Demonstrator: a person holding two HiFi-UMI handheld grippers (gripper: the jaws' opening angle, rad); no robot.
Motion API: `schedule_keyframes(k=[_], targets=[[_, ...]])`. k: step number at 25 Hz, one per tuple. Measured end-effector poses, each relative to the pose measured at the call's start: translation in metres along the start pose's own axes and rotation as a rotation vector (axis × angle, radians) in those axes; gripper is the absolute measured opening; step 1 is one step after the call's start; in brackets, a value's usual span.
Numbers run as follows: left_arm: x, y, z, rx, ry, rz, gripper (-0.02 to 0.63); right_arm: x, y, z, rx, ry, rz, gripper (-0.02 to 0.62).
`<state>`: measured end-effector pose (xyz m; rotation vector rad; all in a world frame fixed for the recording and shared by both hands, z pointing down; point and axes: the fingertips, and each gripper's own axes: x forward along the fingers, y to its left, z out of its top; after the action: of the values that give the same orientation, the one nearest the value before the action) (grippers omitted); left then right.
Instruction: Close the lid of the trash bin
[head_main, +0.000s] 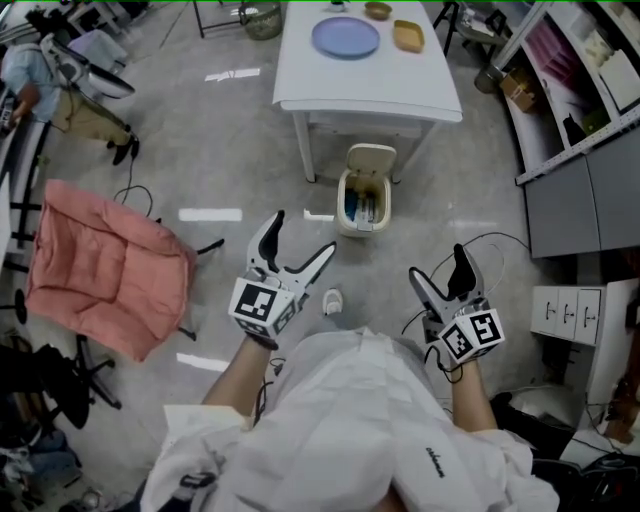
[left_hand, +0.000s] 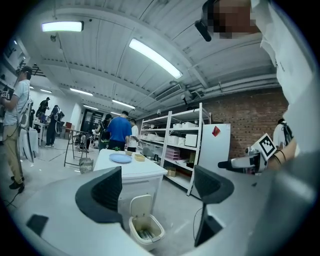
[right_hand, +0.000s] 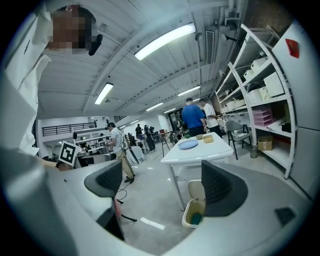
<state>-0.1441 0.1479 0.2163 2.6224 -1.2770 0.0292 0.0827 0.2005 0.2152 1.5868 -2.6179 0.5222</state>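
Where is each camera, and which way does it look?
Head view: on the person's head, looking steeply down at the open trash bin by the white table; left gripper, right gripper and white coat show.
Left gripper view: rides the left gripper, faces the bin between its open fingers; right gripper shows.
Right gripper view: rides the right gripper, faces the bin; open fingers show.
All share bin and table.

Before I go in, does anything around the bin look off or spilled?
Nothing spilled or damaged. The trash bin stands upright by the white table, its lid tipped up, open, with items inside. The left tool and right tool are open and empty.
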Motion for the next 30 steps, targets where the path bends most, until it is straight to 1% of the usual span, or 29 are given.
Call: schedule_keyframes(k=[7, 10, 13, 19, 25, 30], targets=[[0.015, 0.022, -0.005, -0.016, 0.014, 0.002, 0.442, 0.023, -0.003, -0.001, -0.006, 0.025, -0.008, 0.505], [0.022, 0.028, -0.009, -0.026, 0.026, 0.005, 0.442, 0.033, -0.012, 0.000, 0.001, 0.031, -0.011, 0.505], [0.032, 0.032, -0.008, -0.019, 0.035, 0.011, 0.442, 0.043, -0.020, 0.000, 0.002, 0.038, -0.005, 0.505], [0.064, 0.038, -0.004, -0.012, 0.046, 0.021, 0.442, 0.069, -0.042, 0.004, 0.012, 0.060, 0.013, 0.505], [0.095, 0.040, -0.011, -0.015, 0.081, 0.024, 0.442, 0.097, -0.063, 0.008, 0.004, 0.078, 0.067, 0.503], [0.128, 0.037, -0.020, -0.020, 0.107, 0.044, 0.442, 0.116, -0.088, 0.000, 0.011, 0.122, 0.107, 0.503]])
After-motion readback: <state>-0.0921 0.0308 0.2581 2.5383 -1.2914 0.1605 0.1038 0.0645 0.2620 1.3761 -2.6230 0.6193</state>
